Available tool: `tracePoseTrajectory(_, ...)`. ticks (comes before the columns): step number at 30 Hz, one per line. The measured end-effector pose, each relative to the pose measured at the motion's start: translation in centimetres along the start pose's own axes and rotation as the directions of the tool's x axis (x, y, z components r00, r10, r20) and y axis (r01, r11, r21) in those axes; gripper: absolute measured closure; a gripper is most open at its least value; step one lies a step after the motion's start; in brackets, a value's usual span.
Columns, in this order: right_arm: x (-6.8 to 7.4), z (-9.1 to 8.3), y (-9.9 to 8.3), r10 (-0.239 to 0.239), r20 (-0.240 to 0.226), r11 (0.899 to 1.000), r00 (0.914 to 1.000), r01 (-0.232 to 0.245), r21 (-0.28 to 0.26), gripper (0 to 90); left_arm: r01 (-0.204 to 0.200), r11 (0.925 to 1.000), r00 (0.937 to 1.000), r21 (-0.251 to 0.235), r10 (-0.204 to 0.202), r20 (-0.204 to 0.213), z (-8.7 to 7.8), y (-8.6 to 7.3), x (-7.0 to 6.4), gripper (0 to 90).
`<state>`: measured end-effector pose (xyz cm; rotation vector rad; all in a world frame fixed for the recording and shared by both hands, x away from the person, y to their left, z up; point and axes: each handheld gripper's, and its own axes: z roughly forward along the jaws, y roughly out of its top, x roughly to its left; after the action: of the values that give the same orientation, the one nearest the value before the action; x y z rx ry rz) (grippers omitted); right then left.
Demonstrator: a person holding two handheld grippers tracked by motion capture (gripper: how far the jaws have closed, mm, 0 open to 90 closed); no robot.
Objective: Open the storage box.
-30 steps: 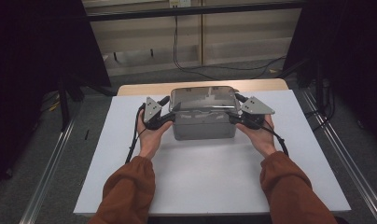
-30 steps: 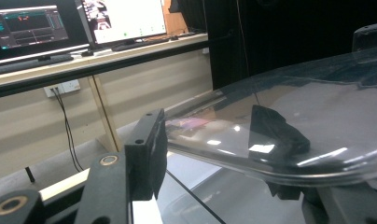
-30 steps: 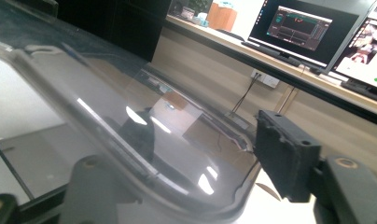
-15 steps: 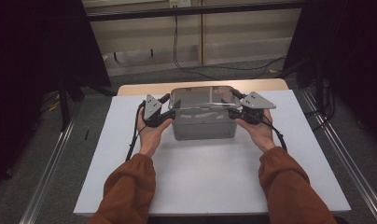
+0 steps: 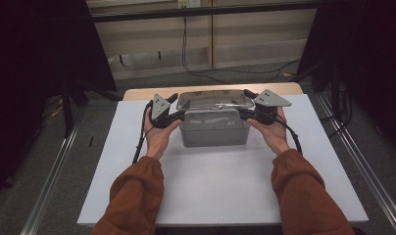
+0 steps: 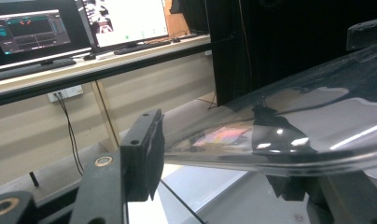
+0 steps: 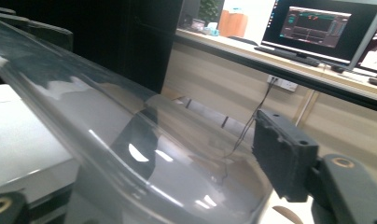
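Observation:
A grey box (image 5: 214, 132) stands on the white table (image 5: 220, 186), topped by a clear plastic lid (image 5: 213, 100). My left gripper (image 5: 172, 108) is at the lid's left end and my right gripper (image 5: 249, 105) at its right end. Each is open, with one jaw at the far side and one at the near side of the lid's end. In the left gripper view the clear lid (image 6: 289, 135) runs past the left jaw's pad and over the other jaw. In the right gripper view the lid (image 7: 144, 154) spans the gap up to the right jaw.
The white table's far edge meets a wooden strip (image 5: 142, 93). Metal rails (image 5: 49, 181) run along the floor on both sides. A cable (image 5: 139, 142) trails from the left gripper and another (image 5: 294, 139) from the right. A desk with monitors (image 6: 32, 30) stands beyond.
Both hands have edged slightly inward and away from me, closing in on the lid's two ends. The box has stayed where it was.

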<state>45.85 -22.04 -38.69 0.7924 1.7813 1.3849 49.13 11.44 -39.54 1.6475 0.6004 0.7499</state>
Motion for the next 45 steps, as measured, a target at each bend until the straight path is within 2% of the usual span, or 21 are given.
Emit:
tracePoseTrajectory(3,-0.2,0.2,0.2,0.008,0.018,1.0,0.9998,-0.008,-0.018,38.7,-0.002,0.9998,1.0,-0.017,0.002,0.002,0.2,0.3,0.0,51.5)
tracePoseTrajectory(6,-0.4,0.3,0.4,0.018,0.02,0.999,0.9996,-0.017,-0.029,40.6,0.019,0.9995,0.9998,-0.027,-0.019,0.006,0.3,0.4,0.1,52.0)
tracePoseTrajectory(13,-1.0,0.9,0.8,0.042,0.008,0.998,0.9991,-0.042,-0.039,42.3,0.0,0.9999,1.0,-0.016,0.0,-0.003,1.3,0.9,0.6,52.4)
tracePoseTrajectory(22,-1.7,1.1,0.6,0.07,0.028,0.996,0.9972,-0.068,-0.054,43.3,-0.015,0.9998,0.9999,-0.009,0.015,0.003,1.8,1.2,0.9,54.7)
tracePoseTrajectory(25,-2.0,1.2,0.5,0.071,0.043,0.996,0.9965,-0.069,-0.051,41.2,-0.004,0.9999,1.0,-0.012,0.004,0.003,1.9,1.1,1.0,54.7)
tracePoseTrajectory(36,-2.6,2.4,-0.3,0.059,0.042,0.998,0.9974,-0.058,-0.006,41.2,0.01,0.9999,0.9998,-0.003,-0.01,-0.014,2.3,1.0,1.6,58.1)
tracePoseTrajectory(39,-3.0,2.9,-0.3,0.048,0.056,0.999,0.9972,-0.048,-0.004,42.2,0.018,0.9998,0.9997,0.002,-0.018,-0.019,2.4,0.9,1.8,59.5)
tracePoseTrajectory(41,-3.2,3.0,-0.4,0.057,0.052,0.998,0.997,-0.058,0.004,42.3,0.03,0.9995,0.9994,0.001,-0.03,-0.018,2.4,0.9,1.8,59.5)
tracePoseTrajectory(45,-3.4,3.3,-0.7,0.059,0.048,0.998,0.9971,-0.06,0.015,44.7,0.026,0.9997,0.9994,0.0,-0.026,-0.025,2.5,0.9,1.9,60.6)
